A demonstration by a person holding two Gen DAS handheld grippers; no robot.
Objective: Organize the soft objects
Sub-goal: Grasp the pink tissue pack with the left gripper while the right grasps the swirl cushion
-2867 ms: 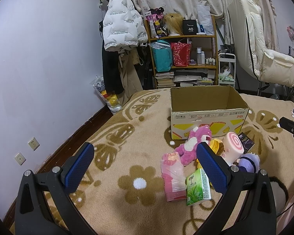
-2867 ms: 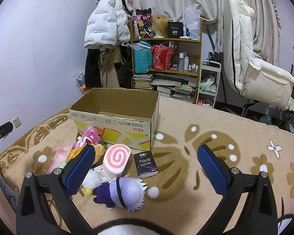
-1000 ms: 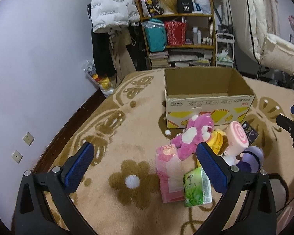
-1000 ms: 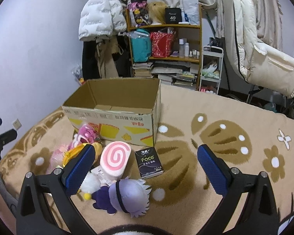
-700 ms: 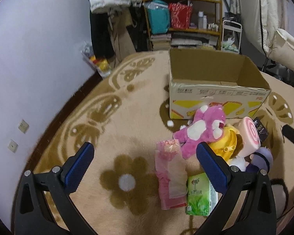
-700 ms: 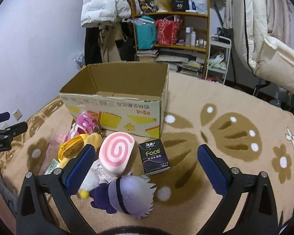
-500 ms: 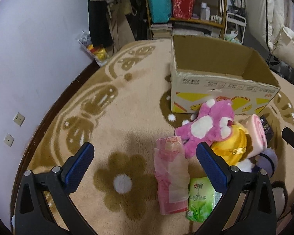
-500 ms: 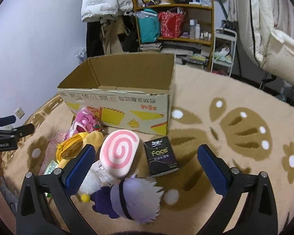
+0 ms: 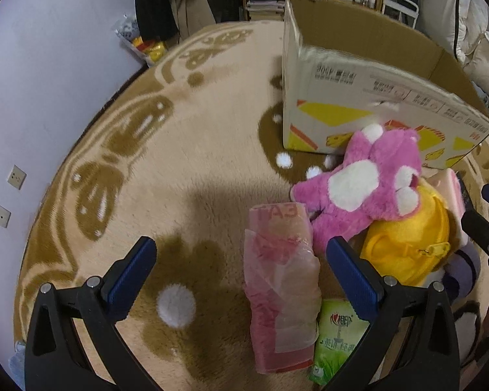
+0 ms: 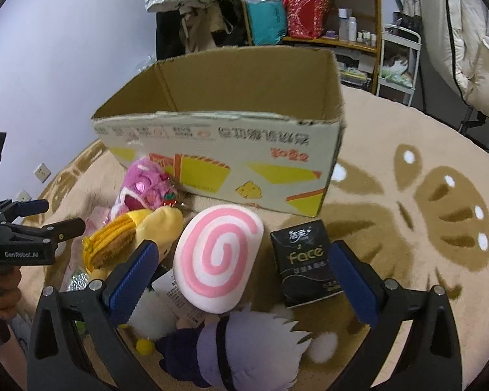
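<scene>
My left gripper (image 9: 241,277) is open, its fingers on either side of a pink tissue pack (image 9: 282,280) lying on the blanket. A green tissue pack (image 9: 340,335), a pink plush bear (image 9: 368,185) and a yellow plush (image 9: 407,247) lie beside it. My right gripper (image 10: 241,280) is open above a pink-swirl roll plush (image 10: 218,257), with a purple-and-white doll (image 10: 244,345) below it and a black tissue pack (image 10: 306,257) to its right. An open cardboard box (image 10: 231,159) stands behind the pile and looks empty.
The objects lie on a tan flower-patterned blanket (image 9: 179,163). A wall with sockets (image 9: 16,176) is on the left. A shelf (image 10: 309,9) with bags, hanging coats and a white chair (image 10: 472,49) stand behind the box. The left gripper shows in the right wrist view (image 10: 32,224).
Both grippers have moved forward and down toward the pile. The left one now straddles the pink tissue pack, the right one hovers over the swirl plush. Nothing has been gripped.
</scene>
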